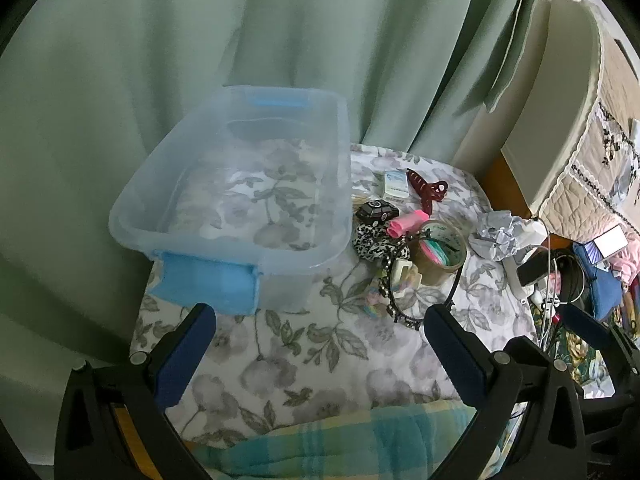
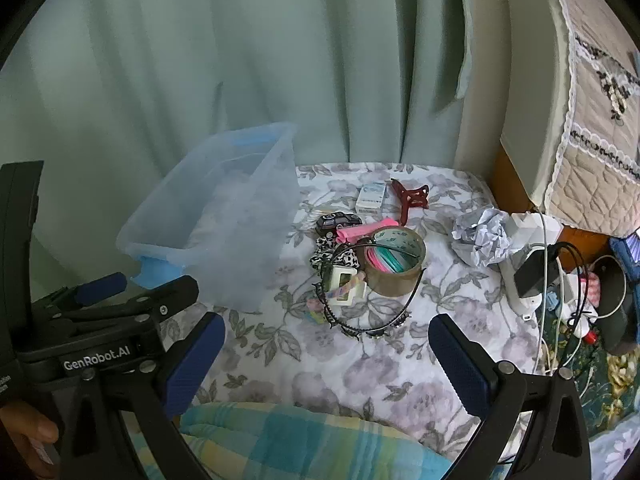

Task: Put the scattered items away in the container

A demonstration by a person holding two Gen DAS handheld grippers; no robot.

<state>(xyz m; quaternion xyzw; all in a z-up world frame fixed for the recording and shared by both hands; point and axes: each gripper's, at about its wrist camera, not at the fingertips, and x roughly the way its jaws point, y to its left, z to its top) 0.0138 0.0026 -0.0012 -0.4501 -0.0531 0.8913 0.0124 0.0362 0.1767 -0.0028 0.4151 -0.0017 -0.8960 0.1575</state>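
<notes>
A clear plastic bin with blue handles point(image 1: 132, 204) point(image 2: 168, 216) stands empty on the floral bedspread, at the left. Right of it lies a heap of small items: a brown tape roll point(image 1: 444, 252) point(image 2: 396, 268), a dark red claw clip point(image 1: 426, 190) point(image 2: 410, 196), a small white box point(image 1: 394, 186) point(image 2: 372, 198), a pink roll point(image 1: 404, 224) point(image 2: 360, 230), a black toy car point(image 1: 376, 212) point(image 2: 338, 220), a black-and-white scrunchie point(image 1: 370, 240), a black headband point(image 1: 404, 312) point(image 2: 368, 328) and crumpled paper point(image 1: 498, 236) point(image 2: 480, 236). My left gripper point(image 1: 320, 344) and right gripper point(image 2: 326, 352) are open, empty, in front of the heap.
A green curtain point(image 1: 240, 40) hangs behind the bed. A white power strip with cables point(image 2: 528, 264) lies at the bed's right edge, beside clutter on the floor. A checked blanket point(image 2: 300, 440) lies at the near edge. A padded headboard cover point(image 2: 592, 120) stands at the right.
</notes>
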